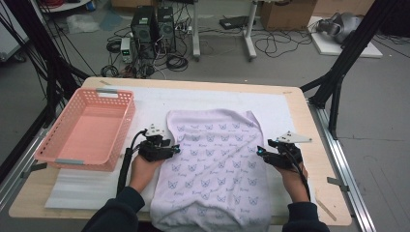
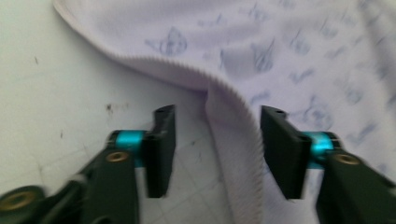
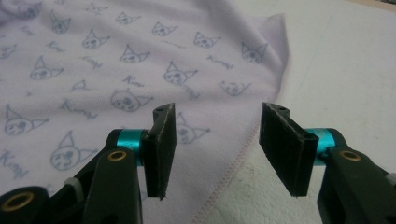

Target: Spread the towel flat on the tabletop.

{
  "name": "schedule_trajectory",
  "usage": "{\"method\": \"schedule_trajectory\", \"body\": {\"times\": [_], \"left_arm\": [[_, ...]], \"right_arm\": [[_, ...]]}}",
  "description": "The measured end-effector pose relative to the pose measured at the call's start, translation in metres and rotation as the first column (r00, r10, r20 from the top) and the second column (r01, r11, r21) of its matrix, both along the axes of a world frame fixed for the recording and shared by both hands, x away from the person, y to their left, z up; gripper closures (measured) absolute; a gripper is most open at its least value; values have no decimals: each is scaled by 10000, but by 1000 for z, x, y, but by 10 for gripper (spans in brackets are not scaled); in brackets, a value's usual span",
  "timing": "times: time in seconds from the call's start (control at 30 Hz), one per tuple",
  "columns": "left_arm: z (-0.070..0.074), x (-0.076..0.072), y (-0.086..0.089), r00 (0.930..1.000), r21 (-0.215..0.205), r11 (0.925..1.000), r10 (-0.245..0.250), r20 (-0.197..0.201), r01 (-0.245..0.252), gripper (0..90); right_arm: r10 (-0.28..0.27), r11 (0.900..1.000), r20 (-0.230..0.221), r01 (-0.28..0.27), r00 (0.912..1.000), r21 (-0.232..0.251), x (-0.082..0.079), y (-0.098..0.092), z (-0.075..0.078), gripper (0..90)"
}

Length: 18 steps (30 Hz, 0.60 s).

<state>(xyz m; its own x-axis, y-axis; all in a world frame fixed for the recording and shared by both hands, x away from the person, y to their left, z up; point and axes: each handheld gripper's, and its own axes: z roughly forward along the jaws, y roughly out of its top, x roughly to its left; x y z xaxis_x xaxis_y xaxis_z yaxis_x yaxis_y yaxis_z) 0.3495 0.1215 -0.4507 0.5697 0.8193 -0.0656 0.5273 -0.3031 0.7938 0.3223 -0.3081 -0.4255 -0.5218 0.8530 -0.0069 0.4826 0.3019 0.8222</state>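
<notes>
I had the left claw [image 2: 214, 151] parted astride the cloth's [image 1: 212, 164] ribbed hem, gripping nothing, ready to pinch it. The right claw [image 3: 215, 151] gaped likewise over the opposite stitched edge, so both sides could lift together.

Stood on a grey floor [image 1: 377, 125]: a light wooden table [image 1: 309, 145] with rounded corners, topped by a white foam mat [image 1: 203, 99]. Rested at the table's left: a pink plastic basket [image 1: 87, 128] with a lattice wall. Framed on both sides by black metal struts [image 1: 348, 58], with aluminium rails [image 1: 338, 159] running along the table's edges. Lay scattered beyond the far edge: two dark computer towers [image 1: 154, 24], coils of black cable [image 1: 270, 46], white legs of another table [image 1: 249, 34], a cardboard box [image 1: 287, 14], a white board [image 1: 338, 46] bearing a grey device. Lit evenly, without hard shadows.
</notes>
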Motion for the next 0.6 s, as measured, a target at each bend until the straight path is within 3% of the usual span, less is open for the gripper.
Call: {"method": "schedule_trajectory", "body": {"times": [0.03,0.07,0.1,0.17,0.23,0.3,0.37,0.47,0.53,0.57,0.6], "left_arm": [[0,1,1,9998,109,9999,5,182,-7,795],[0,4,4,9994,217,9994,265,226,-270,867],[1,7,6,9975,235,9976,643,305,-650,872],[0,17,22,9804,19,9814,1915,457,-1918,875],[0,25,33,9683,-359,9678,2497,79,-2493,875],[0,27,34,9704,-399,9696,2413,-26,-2412,874],[1,27,32,9727,-243,9728,2310,238,-2304,874],[1,28,35,9721,-428,9715,2341,162,-2332,874],[2,31,35,9718,-461,9710,2355,155,-2346,875],[3,32,35,9715,-531,9705,2364,154,-2353,875],[4,35,35,9714,-553,9702,2370,126,-2360,875]], "right_arm": [[19,10000,-64,-19,10000,-5,-1,1,0,455],[37,10000,-40,-38,10000,-22,-1,1,0,455],[49,10000,-75,-49,10000,11,-1,1,-1,455],[46,10000,-40,-45,10000,17,-1,2,-2,455],[131,9999,-146,-131,9998,-9,-1,6,-5,455],[213,9998,-418,-212,9989,36,0,12,-8,455],[518,9987,-722,-519,9960,-6,2,22,-14,451],[646,9955,-1126,-719,9915,-620,5,36,-23,498],[950,9946,-1190,-993,9883,-301,7,38,-22,835],[941,9904,-991,-1033,9906,-923,9,41,-21,842],[992,9861,-860,-1095,9914,-1251,10,44,-20,848]]}}
